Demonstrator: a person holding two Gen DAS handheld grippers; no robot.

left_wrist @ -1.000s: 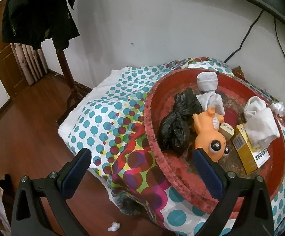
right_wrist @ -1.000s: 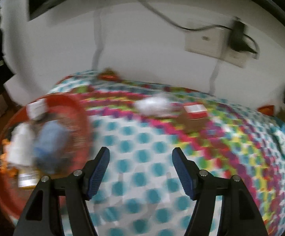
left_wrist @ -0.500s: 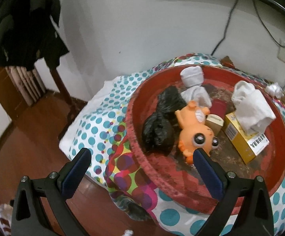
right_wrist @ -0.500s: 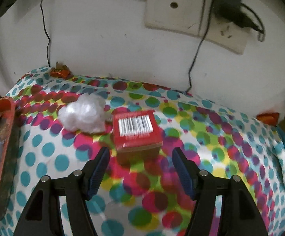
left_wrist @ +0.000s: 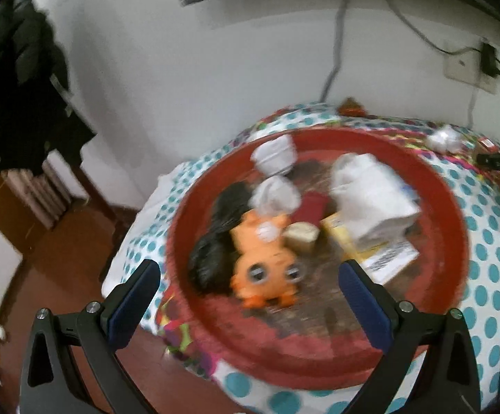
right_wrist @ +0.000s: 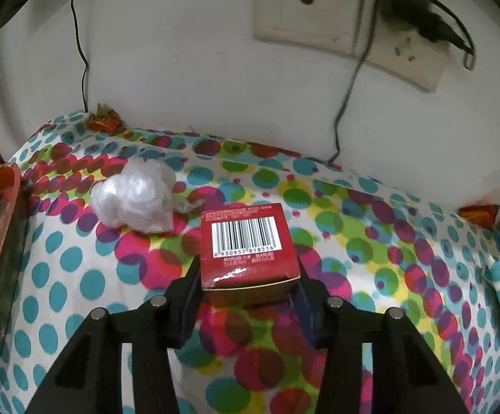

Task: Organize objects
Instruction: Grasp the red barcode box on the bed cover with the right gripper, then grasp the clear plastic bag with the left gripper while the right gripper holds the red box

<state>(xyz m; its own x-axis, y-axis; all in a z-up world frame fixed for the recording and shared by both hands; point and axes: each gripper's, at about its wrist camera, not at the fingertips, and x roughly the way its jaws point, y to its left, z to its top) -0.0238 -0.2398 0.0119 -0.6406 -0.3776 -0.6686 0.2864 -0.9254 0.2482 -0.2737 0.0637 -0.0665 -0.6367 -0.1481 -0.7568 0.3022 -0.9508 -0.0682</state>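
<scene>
Red box (right_wrist: 248, 241) with a barcode on its top sits on the spotted cloth (right_wrist: 77, 276) of the desk, between the two fingers of the right claw (right_wrist: 248, 293), whose jaws are closing around its near end; the dark pads stand right at its sides, though whether they press yet cannot be told. Left of the box, just beside it, lies a crumpled ball of clear plastic (right_wrist: 136, 203), and at the far left edge of that view the rim of a red tray (right_wrist: 3, 241) shows. A crumpled orange wrapper (right_wrist: 105, 122) lies by the wall behind, and a wall socket (right_wrist: 319, 17) with a plugged-in cable hangs above.

Seen from the left wrist, blurred, the left claw (left_wrist: 246, 296) hangs open and empty over the near edge of the round red tray (left_wrist: 450, 227). Across the tray from left to right lie a black bag (left_wrist: 215, 241), an orange toy figure (left_wrist: 267, 269) with big eyes, a small beige box (left_wrist: 301, 238), a yellow box (left_wrist: 381, 255) and a white folded cloth (left_wrist: 371, 200) resting on it. Dark clothing (left_wrist: 18, 86) hangs at far left above a wooden floor (left_wrist: 60, 258).
</scene>
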